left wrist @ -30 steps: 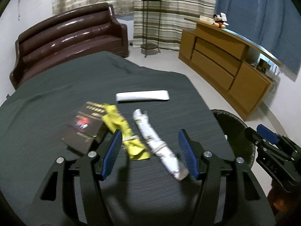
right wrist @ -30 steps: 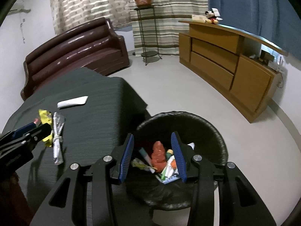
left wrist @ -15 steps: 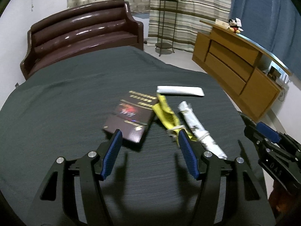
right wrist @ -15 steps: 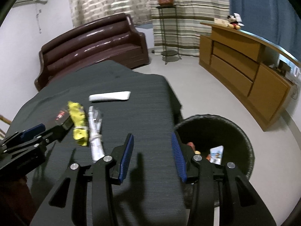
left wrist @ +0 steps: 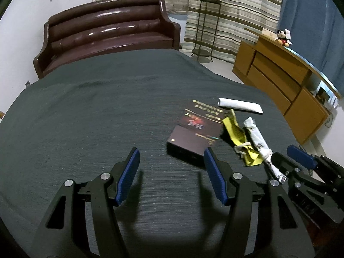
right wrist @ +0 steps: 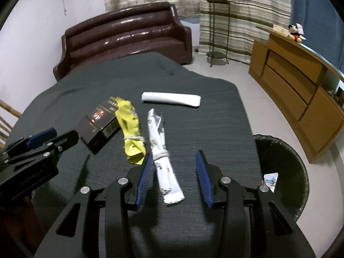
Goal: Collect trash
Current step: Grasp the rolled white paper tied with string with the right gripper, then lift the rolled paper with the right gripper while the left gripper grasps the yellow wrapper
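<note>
1. Four items lie on the dark-clothed table [right wrist: 193, 129]: a white twisted wrapper [right wrist: 161, 150], a yellow wrapper [right wrist: 130, 126] just beside it, a dark box [right wrist: 99, 122] touching the yellow wrapper's far end, and a white tube [right wrist: 171, 99] farther back.

2. The black trash bin [right wrist: 283, 172] stands on the floor off the table's right edge with at least one piece of litter inside, so the job looks partly done; the table pieces are left to collect.

3. The right gripper [right wrist: 174, 172] hangs over the white wrapper's near end, its jaws parted on either side and holding nothing.

4. The left gripper [left wrist: 169, 172] hovers over bare cloth near the box, its jaws set wide and empty.

5. Around the table: a brown leather sofa [left wrist: 107, 28], a plant stand [left wrist: 204, 25] before striped curtains, and a wooden sideboard [right wrist: 301, 90].

6. The yellow wrapper lies close to the white one, so a pinch could likely catch both; nothing blocks the way to the bin.
</note>
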{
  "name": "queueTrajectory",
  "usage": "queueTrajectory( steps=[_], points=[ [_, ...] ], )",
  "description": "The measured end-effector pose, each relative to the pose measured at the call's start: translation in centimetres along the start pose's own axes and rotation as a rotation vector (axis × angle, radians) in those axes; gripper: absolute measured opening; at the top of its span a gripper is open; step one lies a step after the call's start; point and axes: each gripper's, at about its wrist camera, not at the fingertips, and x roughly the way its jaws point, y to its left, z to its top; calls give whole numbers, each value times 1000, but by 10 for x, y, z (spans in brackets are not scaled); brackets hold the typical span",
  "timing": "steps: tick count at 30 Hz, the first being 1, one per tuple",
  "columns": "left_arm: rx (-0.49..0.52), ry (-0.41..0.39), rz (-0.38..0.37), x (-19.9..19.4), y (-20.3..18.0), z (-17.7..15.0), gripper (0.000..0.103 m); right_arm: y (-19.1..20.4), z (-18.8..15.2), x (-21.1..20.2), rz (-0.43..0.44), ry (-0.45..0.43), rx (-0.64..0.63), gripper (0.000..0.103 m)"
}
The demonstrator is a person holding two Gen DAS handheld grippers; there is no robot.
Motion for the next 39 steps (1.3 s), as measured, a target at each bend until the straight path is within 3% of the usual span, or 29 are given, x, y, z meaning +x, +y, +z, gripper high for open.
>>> queueTrajectory(
  steps=[5, 9, 14, 29, 39],
  points=[
    [-13, 4, -19, 1, 4, -1, 60, 8, -2, 10, -5, 54, -24, 41],
    [-13, 7, -40, 3, 1, 0, 60, 8, -3, 10, -3, 58, -23, 26],
    [-3, 14, -68, 3, -9, 0, 60, 6, -4, 9, 5, 56, -17, 18],
    [68, 32, -125, 15, -71, 8, 60, -26, -3, -3, -7, -4, 69, 18],
    [90, 68, -78, 41, -94, 14, 60, -47, -8, -2, 13, -16, 101, 17]
  ],
)
